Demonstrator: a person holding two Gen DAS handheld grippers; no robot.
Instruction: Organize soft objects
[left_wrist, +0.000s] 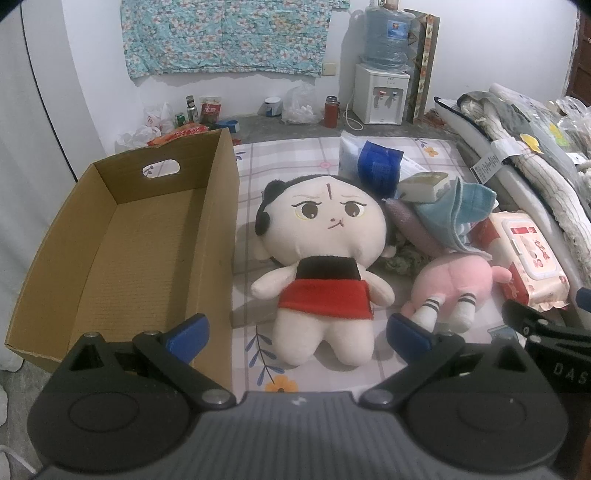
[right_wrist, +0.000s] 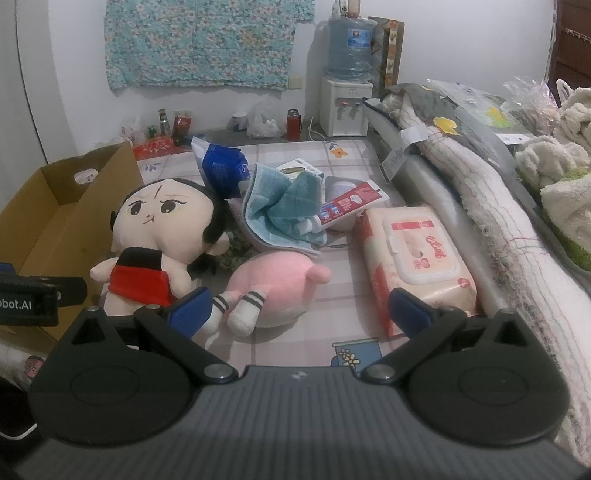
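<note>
Both the left hand-held gripper (left_wrist: 298, 334) and the right hand-held gripper (right_wrist: 298, 308) are spread wide and hold nothing. The fuzzy round-headed doll (left_wrist: 321, 254) lies beside the corrugated cardboard box (left_wrist: 122, 236); only the right view shows the glossy toothpaste tube (right_wrist: 347, 205).

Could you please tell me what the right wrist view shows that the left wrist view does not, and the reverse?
Only the right wrist view shows the toothpaste tube lying on the blue towel.

Only the left wrist view shows the cardboard box floor, with nothing in it.

Both share the big-headed doll in a red skirt, the pink plush, the wet wipes pack and the water dispenser. Each gripper, left and right, is open.
</note>
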